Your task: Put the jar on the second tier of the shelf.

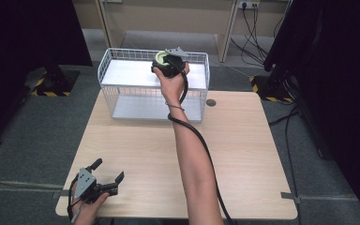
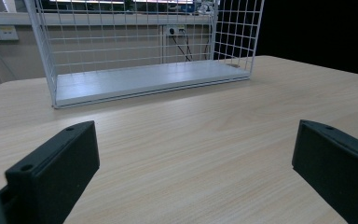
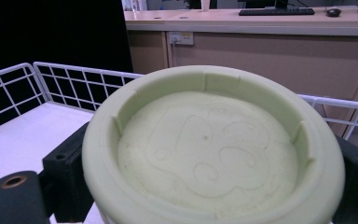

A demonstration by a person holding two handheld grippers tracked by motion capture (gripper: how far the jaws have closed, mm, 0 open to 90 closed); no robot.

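Pale green round lid [image 1: 161,57], or shallow cup turned bottom-up, sits clamped in the right gripper [image 1: 168,63], held over the top shelf of the white wire rack [image 1: 122,77] at the far edge of the table [image 1: 243,154] in the high view; the left gripper [image 1: 107,177] rests at the near left corner with its jaws spread and nothing between them. From the left gripper view, both black jaws stand wide apart over bare wood, with the rack's lower shelf [image 2: 144,81] well ahead. From the right gripper view, the green piece [image 3: 212,149] shows an embossed face and a raised rim, pinched between the two jaws, above the white top shelf [image 3: 23,135] and inside the wire railing. I judge this the placing step: next the piece should be lowered flat onto the shelf, clear of the railing, before the jaws let go.
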